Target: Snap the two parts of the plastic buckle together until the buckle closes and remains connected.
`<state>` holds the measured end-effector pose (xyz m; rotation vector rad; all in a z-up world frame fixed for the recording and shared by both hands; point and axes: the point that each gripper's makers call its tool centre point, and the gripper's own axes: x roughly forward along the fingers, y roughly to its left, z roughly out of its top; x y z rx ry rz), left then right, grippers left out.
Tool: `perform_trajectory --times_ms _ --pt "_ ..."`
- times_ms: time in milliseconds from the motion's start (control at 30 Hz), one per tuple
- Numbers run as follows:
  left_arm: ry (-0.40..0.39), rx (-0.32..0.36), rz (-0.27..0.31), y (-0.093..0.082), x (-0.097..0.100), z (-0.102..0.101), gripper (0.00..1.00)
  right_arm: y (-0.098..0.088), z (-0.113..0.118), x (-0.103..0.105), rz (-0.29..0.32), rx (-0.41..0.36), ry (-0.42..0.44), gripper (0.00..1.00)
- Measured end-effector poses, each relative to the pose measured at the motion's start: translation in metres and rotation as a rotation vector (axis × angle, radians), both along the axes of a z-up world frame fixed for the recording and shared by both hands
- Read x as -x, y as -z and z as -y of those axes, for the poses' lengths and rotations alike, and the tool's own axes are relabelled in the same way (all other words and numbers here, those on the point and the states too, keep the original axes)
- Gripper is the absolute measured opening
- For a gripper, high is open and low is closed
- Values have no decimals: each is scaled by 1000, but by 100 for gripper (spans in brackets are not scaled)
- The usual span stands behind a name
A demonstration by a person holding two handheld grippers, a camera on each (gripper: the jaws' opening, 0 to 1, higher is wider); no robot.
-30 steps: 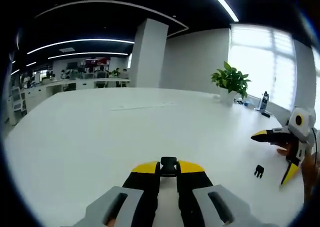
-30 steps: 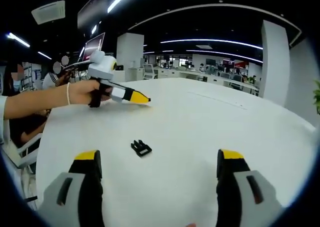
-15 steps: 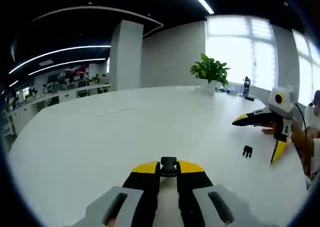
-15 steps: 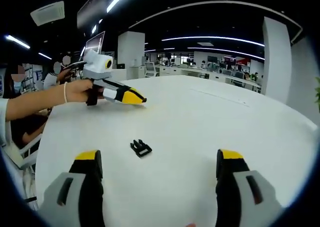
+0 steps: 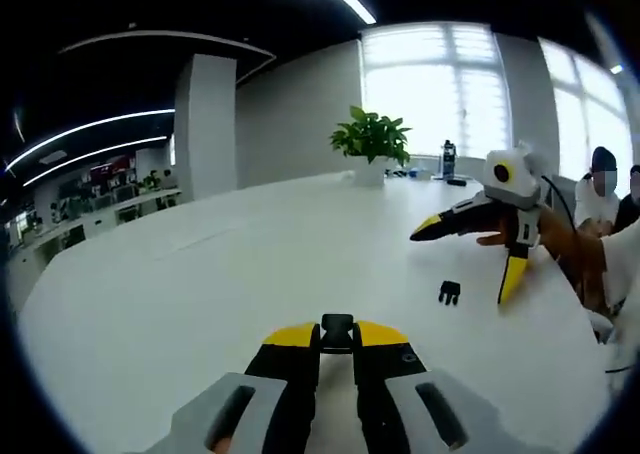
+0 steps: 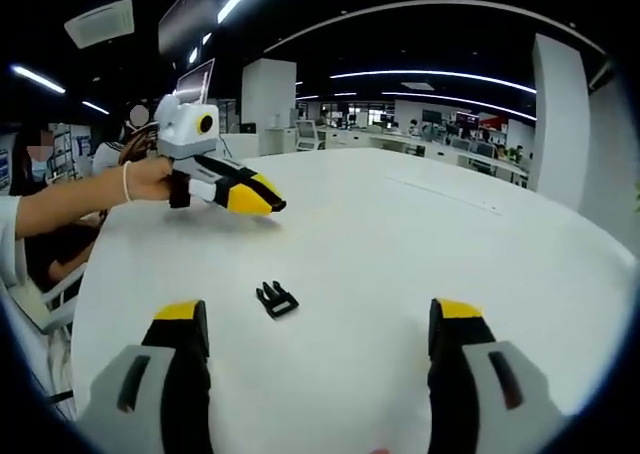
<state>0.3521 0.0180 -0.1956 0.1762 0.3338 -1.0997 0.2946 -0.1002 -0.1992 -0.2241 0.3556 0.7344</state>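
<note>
L gripper (image 5: 338,339): jaws closed on small black buckle part (image 5: 338,326).
R gripper (image 6: 315,324): jaws wide, nothing held.
Pronged half (image 6: 276,299): loose on white table (image 6: 400,244); likely light, stiff, slick; grip flat sides, prongs free.

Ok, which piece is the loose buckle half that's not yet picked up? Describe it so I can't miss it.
On the big white round table, look just ahead of the open right claw: a small black plastic buckle half lies flat on the tabletop. The other black buckle piece is pinched in the left claw; this one lies free.
</note>
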Motion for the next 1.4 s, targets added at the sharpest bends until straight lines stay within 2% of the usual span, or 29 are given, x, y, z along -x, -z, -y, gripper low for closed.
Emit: perform_trajectory --times_ms 67,333,567,667,800,933,1267,1400 --pt "10 3 11 0 2 0 12 -1 0 -1 -8 1 -10 90" --pt "116 34 -6 0 15 5 11 5 -1 -2 -32 -27 -42 88" --pt "187 -12 -15 9 29 8 12 8 -8 2 -28 -53 -105 84" --pt "229 -22 -38 12 38 9 12 8 -10 4 -28 -55 -121 81" --pt "233 -38 -41 13 41 8 12 8 -13 8 -34 -64 -150 77" --pt "242 -6 -54 7 46 6 12 9 -14 9 -34 -51 -164 72" --pt "281 -34 -45 10 56 4 12 8 -19 4 -30 -53 -203 64" --pt "292 -44 -43 11 58 4 12 8 -19 2 -17 -43 -208 58"
